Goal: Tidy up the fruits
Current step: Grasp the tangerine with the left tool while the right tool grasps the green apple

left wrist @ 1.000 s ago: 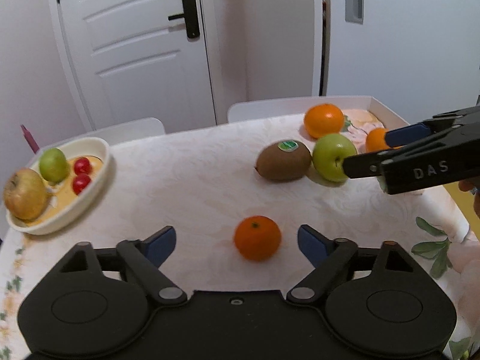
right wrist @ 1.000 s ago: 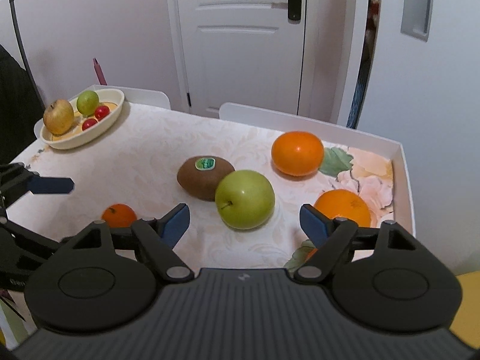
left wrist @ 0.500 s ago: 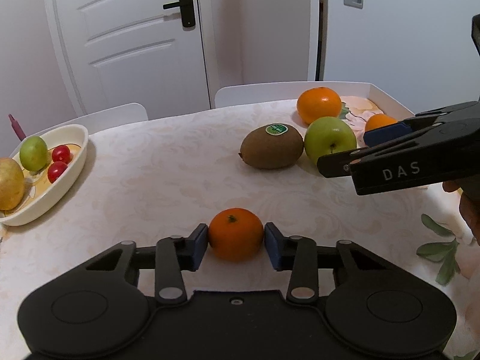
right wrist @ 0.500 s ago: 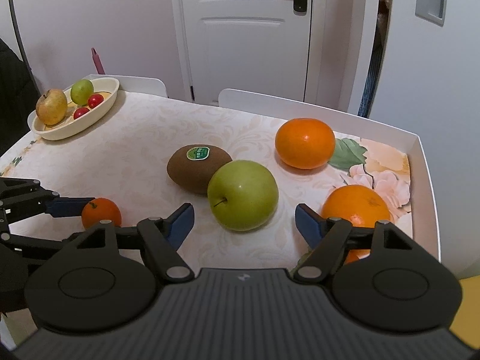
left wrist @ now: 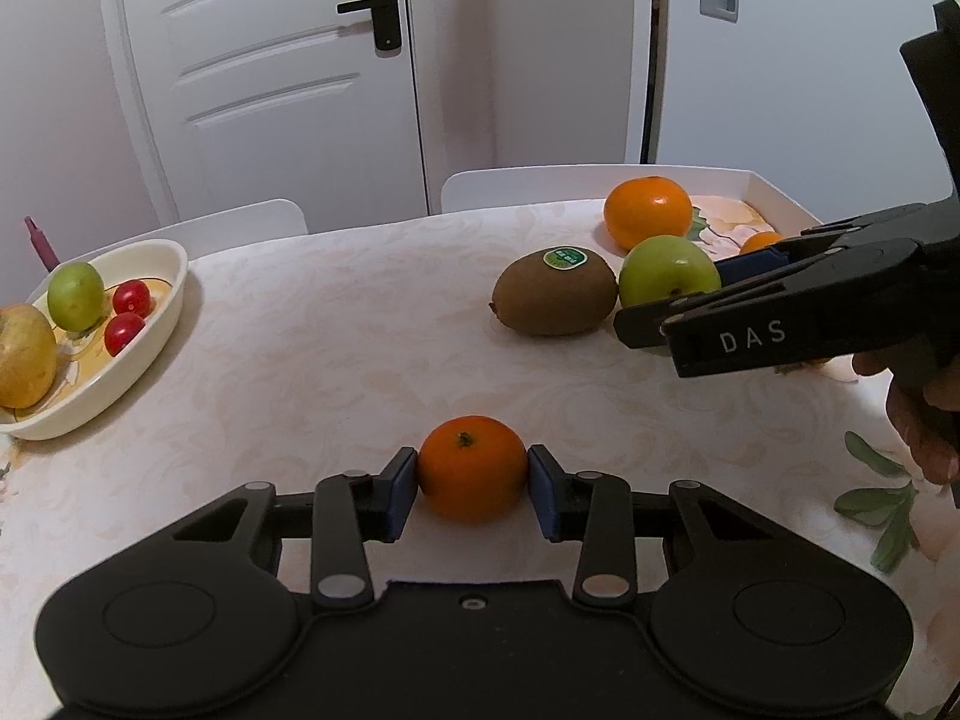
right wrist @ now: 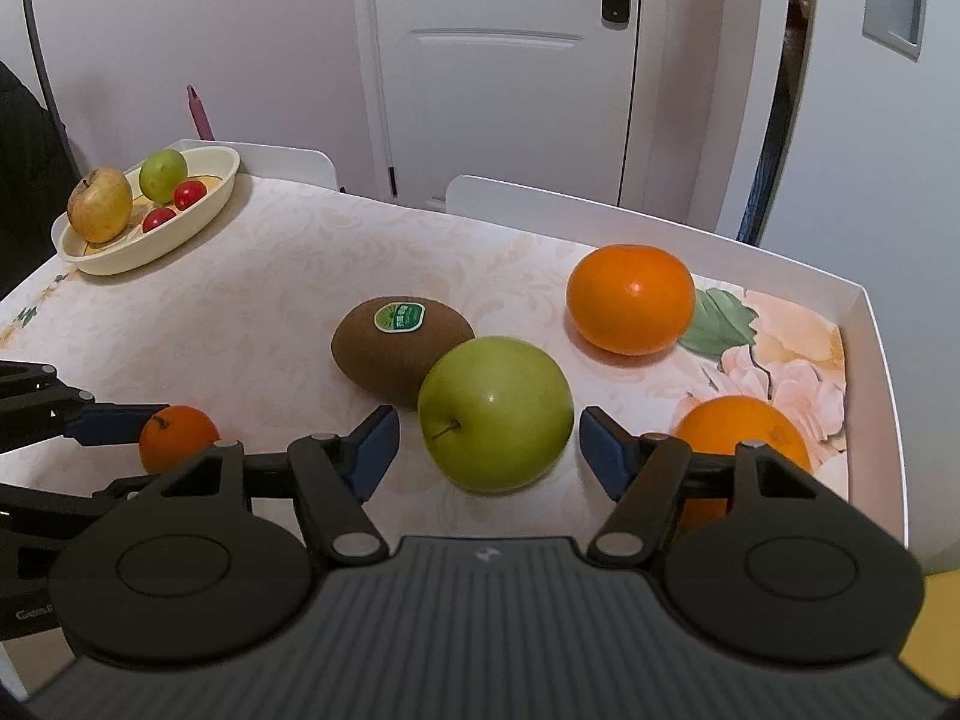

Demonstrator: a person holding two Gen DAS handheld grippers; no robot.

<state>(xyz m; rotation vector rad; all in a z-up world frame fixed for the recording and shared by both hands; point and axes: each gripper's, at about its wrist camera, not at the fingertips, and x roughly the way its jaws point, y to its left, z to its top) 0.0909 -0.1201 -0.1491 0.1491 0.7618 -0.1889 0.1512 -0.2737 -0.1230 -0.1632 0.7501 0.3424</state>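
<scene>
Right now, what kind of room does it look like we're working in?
Probably a home dining room or kitchen corner. A table with a floral tablecloth carries loose fruit and a cream serving dish of fruit, white chairs are pushed in at its far side, and a white panelled door stands behind.

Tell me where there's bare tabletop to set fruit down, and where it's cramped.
Bare cloth stretches between the bowl and the kiwi, and around the small orange held by the left gripper. Crowded: kiwi and green apple touch, with two oranges nearby; the right gripper straddles the apple.
</scene>
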